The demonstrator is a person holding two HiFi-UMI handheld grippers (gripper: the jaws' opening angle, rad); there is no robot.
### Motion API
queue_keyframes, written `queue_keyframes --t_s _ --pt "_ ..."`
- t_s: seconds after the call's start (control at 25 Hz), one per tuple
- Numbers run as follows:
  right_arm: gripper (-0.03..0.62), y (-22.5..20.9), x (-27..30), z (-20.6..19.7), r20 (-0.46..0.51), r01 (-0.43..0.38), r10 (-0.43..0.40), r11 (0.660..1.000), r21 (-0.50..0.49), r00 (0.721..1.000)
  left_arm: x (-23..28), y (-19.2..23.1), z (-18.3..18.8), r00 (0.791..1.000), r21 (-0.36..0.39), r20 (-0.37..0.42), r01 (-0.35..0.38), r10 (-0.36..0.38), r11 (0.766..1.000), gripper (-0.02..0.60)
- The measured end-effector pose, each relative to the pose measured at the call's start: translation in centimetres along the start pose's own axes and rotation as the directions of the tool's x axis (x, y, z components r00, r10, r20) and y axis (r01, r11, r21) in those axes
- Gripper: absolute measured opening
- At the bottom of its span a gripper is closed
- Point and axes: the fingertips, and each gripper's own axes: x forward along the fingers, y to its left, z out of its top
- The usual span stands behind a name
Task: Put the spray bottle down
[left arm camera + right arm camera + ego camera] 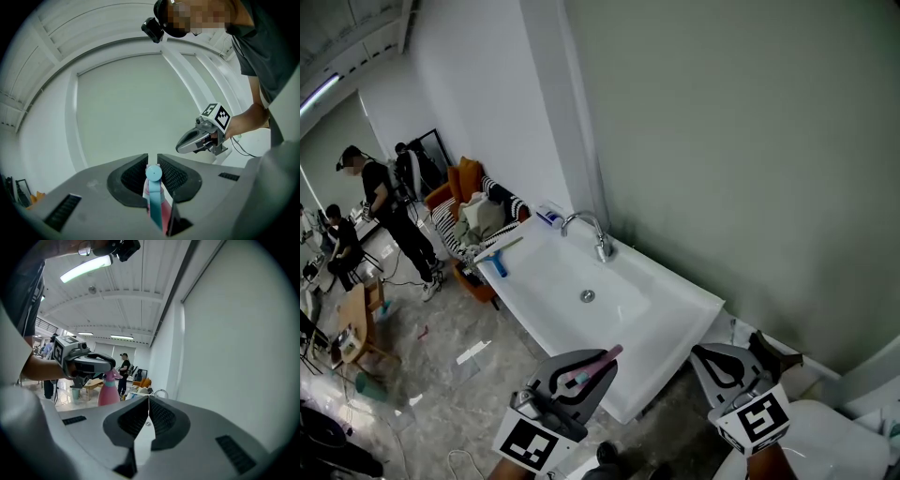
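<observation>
Your left tongs [152,159] pinch the pink spray bottle [153,190] near the white sink [630,302]; your right tongs [149,401] are pressed together, empty.

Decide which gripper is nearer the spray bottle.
Left. The left gripper is shut on the bottle, whose nozzle sits between its jaws. The right gripper, shut and empty, is apart from it, off to the bottle's right in the head view.

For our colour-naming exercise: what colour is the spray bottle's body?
Pink; the spray bottle shows best in the right gripper view.
</observation>
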Motion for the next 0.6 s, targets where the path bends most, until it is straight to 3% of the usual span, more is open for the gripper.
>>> queue_keyframes --t_s 0.6 --pt "0.009 -2.5 7.3 -0.2 -0.073 0.147 -0.146 0.989 0.013 0.987 4.8 7.9 -3.8 0.985 -0.011 0.082 0.152 -0.150 0.988 0.058"
